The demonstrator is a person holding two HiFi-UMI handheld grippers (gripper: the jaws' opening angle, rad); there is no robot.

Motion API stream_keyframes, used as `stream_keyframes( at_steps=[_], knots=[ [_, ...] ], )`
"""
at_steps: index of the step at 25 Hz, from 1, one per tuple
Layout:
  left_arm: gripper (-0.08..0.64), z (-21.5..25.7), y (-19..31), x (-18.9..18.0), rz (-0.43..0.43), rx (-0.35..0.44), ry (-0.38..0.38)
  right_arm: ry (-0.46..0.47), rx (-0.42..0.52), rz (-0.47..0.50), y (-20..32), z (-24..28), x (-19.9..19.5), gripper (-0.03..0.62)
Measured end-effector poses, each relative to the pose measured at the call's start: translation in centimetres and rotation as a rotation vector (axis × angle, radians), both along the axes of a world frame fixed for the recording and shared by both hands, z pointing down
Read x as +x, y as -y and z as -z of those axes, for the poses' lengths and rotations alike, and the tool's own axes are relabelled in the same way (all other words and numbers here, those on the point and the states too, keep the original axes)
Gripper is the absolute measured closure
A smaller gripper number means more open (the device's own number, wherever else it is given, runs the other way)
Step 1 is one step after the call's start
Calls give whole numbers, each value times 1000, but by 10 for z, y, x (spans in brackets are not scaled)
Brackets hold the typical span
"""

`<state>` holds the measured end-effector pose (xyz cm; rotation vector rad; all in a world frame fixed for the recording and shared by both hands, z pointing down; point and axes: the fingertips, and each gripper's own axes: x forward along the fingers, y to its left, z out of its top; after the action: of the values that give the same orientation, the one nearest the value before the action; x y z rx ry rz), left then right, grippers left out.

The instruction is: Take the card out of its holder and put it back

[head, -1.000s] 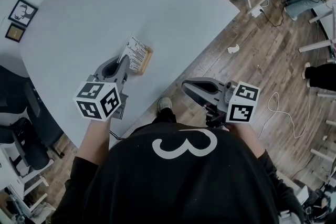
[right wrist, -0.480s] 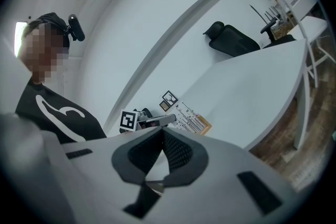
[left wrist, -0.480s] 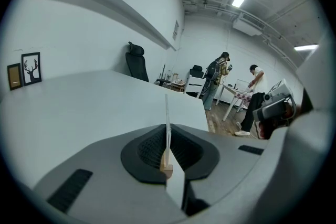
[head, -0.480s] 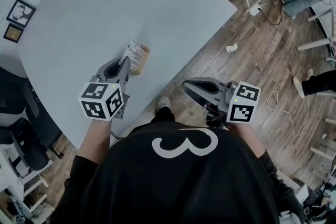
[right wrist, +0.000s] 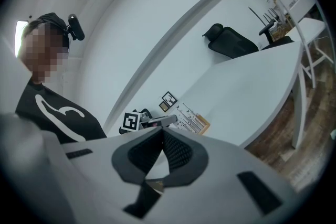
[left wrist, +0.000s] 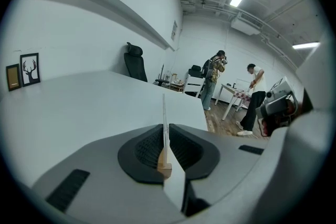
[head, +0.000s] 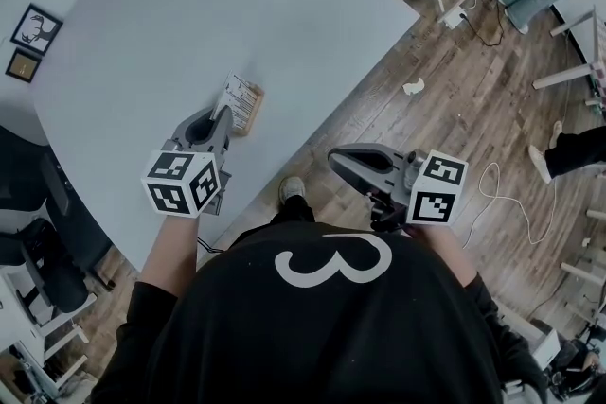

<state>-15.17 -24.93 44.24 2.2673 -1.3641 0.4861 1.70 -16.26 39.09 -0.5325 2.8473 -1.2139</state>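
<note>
Left of centre on the table (head: 189,14), little has changed: the left gripper (head: 224,114) stays pinched narrowly on the card (head: 238,98), apparently still seated in its holder (head: 254,106), so lifting remains ahead. The right gripper (head: 333,156) hangs closed, holding nothing.

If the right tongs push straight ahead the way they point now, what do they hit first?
Probably the left tongs, closed on the card over the table, though depth is unclear.
</note>
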Motion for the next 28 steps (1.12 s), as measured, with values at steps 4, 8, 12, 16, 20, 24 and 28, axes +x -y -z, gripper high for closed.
stream_keyframes(
  at_steps=[4,8,12,16,20,24,28],
  knots=[
    [489,8,1,1,-1,21,-28,-2,5,-3,-3,3,3,586],
    [434,18,-4,1,24,42,-68,-2,13,-1,-11,5,7,586],
    [419,34,-15,-8,76,101,-52,-2,24,7,-22,9,11,586],
    [419,54,-33,-8,92,141,-67,-2,41,19,-35,15,15,586],
    [420,71,-63,0,93,158,-112,2,69,40,-55,24,15,586],
    [423,80,-104,29,32,139,-186,7,104,56,-77,36,18,586],
    [467,89,-147,56,-22,144,-212,15,135,72,-105,47,26,586]
  ],
)
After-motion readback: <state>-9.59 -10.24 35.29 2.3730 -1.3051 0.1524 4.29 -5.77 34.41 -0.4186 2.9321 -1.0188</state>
